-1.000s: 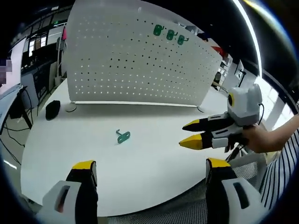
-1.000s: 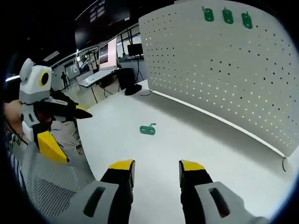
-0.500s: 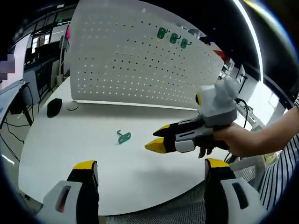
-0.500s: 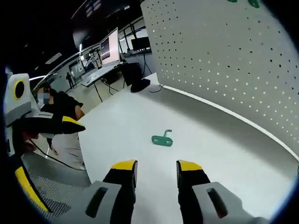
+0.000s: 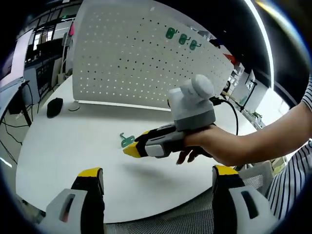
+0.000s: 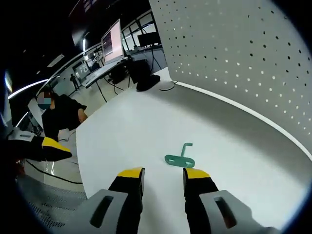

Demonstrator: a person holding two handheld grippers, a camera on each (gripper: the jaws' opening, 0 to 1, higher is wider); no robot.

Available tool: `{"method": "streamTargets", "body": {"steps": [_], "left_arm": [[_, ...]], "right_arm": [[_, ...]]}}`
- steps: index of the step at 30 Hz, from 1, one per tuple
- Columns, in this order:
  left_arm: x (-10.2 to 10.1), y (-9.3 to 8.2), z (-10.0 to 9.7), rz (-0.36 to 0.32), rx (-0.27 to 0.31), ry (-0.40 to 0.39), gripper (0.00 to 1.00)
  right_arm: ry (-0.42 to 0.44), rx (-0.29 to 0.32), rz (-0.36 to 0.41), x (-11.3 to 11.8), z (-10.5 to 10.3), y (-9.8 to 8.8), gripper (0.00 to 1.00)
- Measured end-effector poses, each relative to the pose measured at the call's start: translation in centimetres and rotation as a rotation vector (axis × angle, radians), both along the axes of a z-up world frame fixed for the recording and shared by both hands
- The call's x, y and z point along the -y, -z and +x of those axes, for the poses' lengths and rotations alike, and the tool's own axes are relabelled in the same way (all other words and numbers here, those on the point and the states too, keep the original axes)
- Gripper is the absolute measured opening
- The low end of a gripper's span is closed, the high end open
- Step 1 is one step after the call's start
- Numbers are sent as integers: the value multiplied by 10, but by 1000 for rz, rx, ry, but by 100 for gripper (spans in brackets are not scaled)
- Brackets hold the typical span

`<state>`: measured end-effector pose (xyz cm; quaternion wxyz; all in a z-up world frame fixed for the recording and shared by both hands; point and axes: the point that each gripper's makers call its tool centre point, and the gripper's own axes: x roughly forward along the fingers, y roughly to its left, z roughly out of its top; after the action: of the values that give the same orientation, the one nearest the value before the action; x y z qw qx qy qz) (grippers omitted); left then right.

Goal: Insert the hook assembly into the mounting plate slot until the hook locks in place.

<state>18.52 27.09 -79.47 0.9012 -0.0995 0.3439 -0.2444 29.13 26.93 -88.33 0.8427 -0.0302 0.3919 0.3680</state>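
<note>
— What lies at the far left in the left gripper view?

— A dark computer mouse [image 5: 54, 107] sits on the white table [image 5: 73, 156], near the foot of the white pegboard [image 5: 136, 63]. The left gripper [image 5: 158, 178] has its yellow-tipped jaws spread wide apart at the bottom of the view, with nothing between them.

— And the hook?

— The green hook [image 5: 126, 141] lies flat on the table, in front of the pegboard and well apart from it. Three more green hooks [image 5: 181, 38] hang in a row near the pegboard's upper right.

— Where is the other gripper?

— The right gripper [image 5: 132, 148] reaches in from the right, held in a hand [image 5: 204, 148], its tips just beside the lying hook.

— Is it touching the hook?

— In the right gripper view the right gripper [image 6: 158, 174] has its jaws set a small gap apart, gripping nothing; the hook [image 6: 180, 158] lies on the table [image 6: 136, 126] just ahead of the tips, apart from them.

— Anything else there?

— A jaw of the left gripper [image 6: 48, 148] pokes in at the left edge. A person in dark clothing [image 6: 61, 117] sits beyond the table, and the pegboard [image 6: 243, 53] stands at the right.
</note>
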Motion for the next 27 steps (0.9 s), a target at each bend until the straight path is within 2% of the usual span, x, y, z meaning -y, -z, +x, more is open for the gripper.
{"method": "streamTargets", "body": {"steps": [8, 18, 27], "left_arm": [[0, 0, 0, -20, -7, -8, 92], [-3, -3, 2, -53, -6, -32, 90], [-3, -2, 2, -57, -10, -37, 89]], "right_arm": [[55, -25, 11, 2, 15, 4, 29], [53, -31, 3, -9, 31, 8, 29], [6, 0, -84, -4, 40, 12, 18]]}}
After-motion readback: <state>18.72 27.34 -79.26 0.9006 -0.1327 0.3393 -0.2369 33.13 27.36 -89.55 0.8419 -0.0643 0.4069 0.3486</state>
